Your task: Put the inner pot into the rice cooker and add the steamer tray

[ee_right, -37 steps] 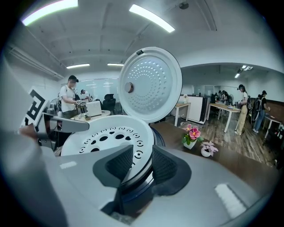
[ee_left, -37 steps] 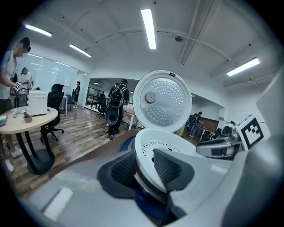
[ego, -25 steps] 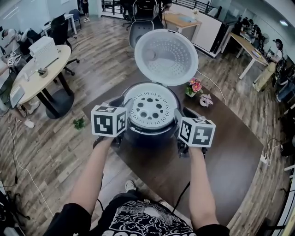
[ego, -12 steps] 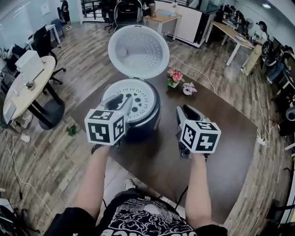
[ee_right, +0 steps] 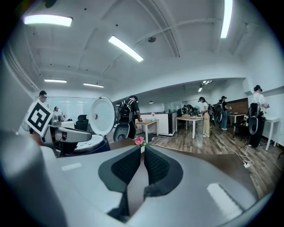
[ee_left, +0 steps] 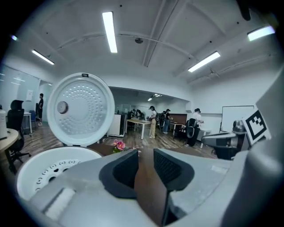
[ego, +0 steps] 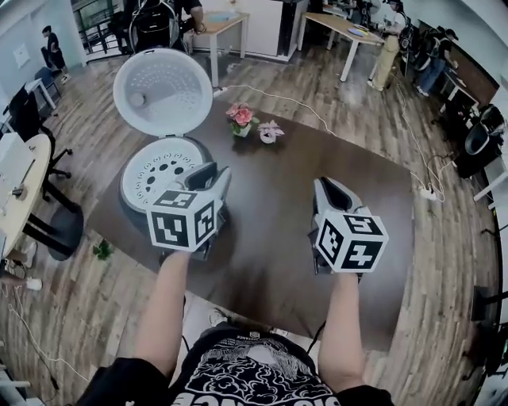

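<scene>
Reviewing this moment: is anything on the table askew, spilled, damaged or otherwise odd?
Nothing stands out. The steamer tray sits inside the rim of the rice cooker, whose lid stands open. The two small flower pots are upright on the table, and no spill shows.

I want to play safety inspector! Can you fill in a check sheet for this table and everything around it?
Surface: dark brown wooden table, bare at the right.
Job's things: dark round rice cooker, white lid up; white perforated steamer tray sits inside.
Clutter: two small potted flowers.
Grippers: left gripper open, empty; right gripper shut, empty, jaws just been closing.
Cables: white cable across the wooden floor.
Surroundings: office desks, people beyond.
</scene>
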Tool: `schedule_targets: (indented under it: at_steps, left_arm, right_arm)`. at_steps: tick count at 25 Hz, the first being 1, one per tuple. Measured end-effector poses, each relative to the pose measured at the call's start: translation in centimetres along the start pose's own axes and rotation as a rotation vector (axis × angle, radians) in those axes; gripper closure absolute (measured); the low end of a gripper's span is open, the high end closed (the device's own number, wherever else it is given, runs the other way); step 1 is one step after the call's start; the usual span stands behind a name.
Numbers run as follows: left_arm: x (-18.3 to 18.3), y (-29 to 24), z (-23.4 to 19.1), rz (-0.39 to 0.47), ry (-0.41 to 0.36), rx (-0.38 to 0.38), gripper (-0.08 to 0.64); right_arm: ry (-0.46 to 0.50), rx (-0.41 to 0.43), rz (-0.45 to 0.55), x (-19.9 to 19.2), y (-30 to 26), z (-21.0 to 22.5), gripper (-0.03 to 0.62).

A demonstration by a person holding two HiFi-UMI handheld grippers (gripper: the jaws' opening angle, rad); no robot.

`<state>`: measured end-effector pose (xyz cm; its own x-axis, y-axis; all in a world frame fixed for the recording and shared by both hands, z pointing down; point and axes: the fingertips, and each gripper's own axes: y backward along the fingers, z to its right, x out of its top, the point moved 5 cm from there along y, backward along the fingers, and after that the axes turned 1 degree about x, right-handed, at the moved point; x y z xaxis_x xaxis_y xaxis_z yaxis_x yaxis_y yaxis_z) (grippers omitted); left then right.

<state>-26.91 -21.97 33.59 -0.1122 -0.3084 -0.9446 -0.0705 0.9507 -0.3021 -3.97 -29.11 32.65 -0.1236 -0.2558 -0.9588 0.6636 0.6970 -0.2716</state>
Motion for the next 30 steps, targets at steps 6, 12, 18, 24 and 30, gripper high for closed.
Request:
schedule_targets:
  at_steps: [6,12,18,24,30]
  left_arm:
    - [0.0,-3.0,5.7,-0.011,-0.058,-0.128,0.459]
    - [-0.5,-4.6,9.5,-0.01,-0.098,-0.205,0.526]
    - [-0.8,-5.3,10.9,-0.001,-0.104,-0.221,0.555]
    - [-0.6,-5.3,10.9,-0.002,-0.099,-0.213,0.555]
    - [-1.0,-5.2,10.7,-0.003,-0.088,-0.189,0.555]
  right_arm:
    - [-0.009,-0.129,0.025,-0.7,4.8,4.6,0.586]
    - [0.0,-0.219,0.024,-1.6,8.0,7.1,0.591]
    - [0.037,-0.254,0.029,-1.9,9.3,8.0,0.592]
    - [0.023,-0.253,0.041,-1.7,9.6,8.6,0.592]
    - [0.032,-0.245,0.039,-1.9,9.5,9.1,0.592]
